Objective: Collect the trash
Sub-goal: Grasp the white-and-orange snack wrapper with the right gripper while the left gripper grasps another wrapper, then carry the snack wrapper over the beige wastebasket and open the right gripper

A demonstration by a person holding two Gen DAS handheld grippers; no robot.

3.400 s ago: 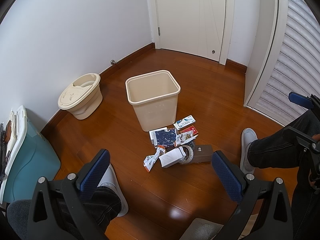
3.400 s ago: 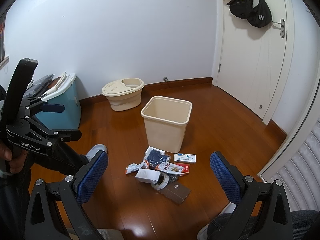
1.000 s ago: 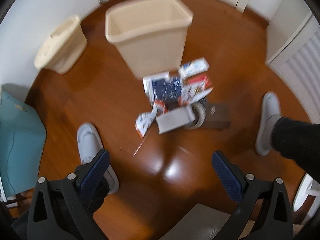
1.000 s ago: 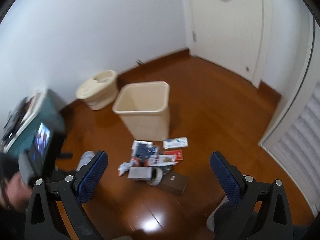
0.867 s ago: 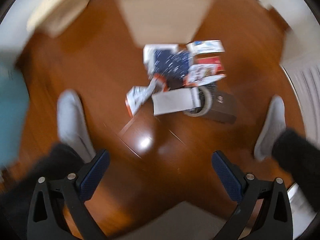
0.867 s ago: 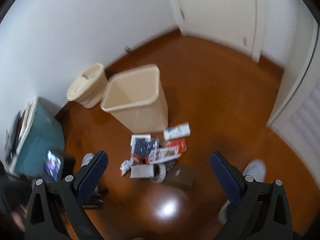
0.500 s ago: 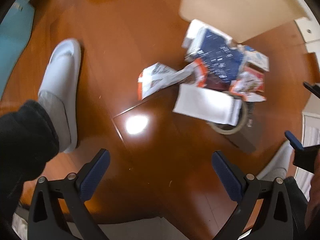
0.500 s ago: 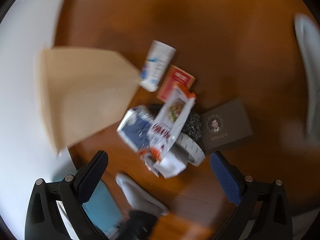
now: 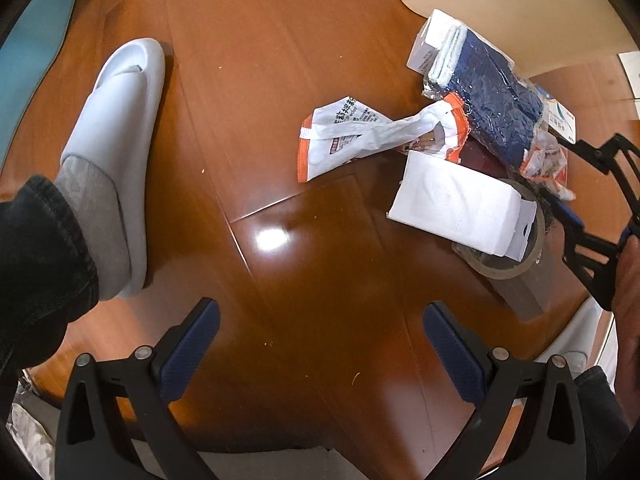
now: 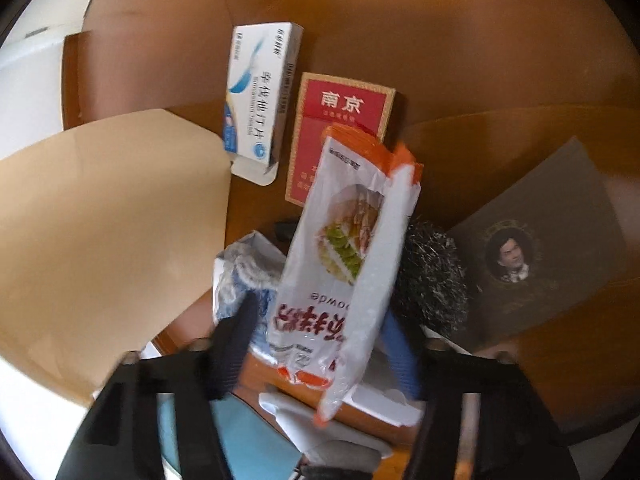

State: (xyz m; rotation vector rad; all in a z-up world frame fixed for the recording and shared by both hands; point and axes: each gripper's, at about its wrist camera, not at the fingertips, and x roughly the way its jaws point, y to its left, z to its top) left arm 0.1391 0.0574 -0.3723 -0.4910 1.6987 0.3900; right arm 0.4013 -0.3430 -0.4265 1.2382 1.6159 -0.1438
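A heap of trash lies on the wooden floor by the beige bin (image 9: 520,4). My left gripper (image 9: 320,344) is open and empty, low over bare floor, short of a crumpled white-and-orange wrapper (image 9: 360,136) and a white box (image 9: 456,210). My right gripper (image 10: 320,340) has its jaws around a white-and-orange snack packet (image 10: 344,264), partly closed; the packet sits between the pads. The right gripper also shows in the left wrist view (image 9: 588,216) over the heap. The bin (image 10: 100,248) stands just left of it.
Around the packet lie a white-and-blue medicine box (image 10: 260,96), a red cigarette pack (image 10: 340,120), a steel scourer (image 10: 432,276), a grey-brown box (image 10: 540,256), a blue bag (image 9: 496,88) and a tape roll (image 9: 508,256). The person's white slipper (image 9: 116,152) stands on the left.
Both grippers dropped from standing height toward the floor. The right gripper closed in on the snack packet and narrowed its jaws; the left moved nearer the crumpled wrapper.
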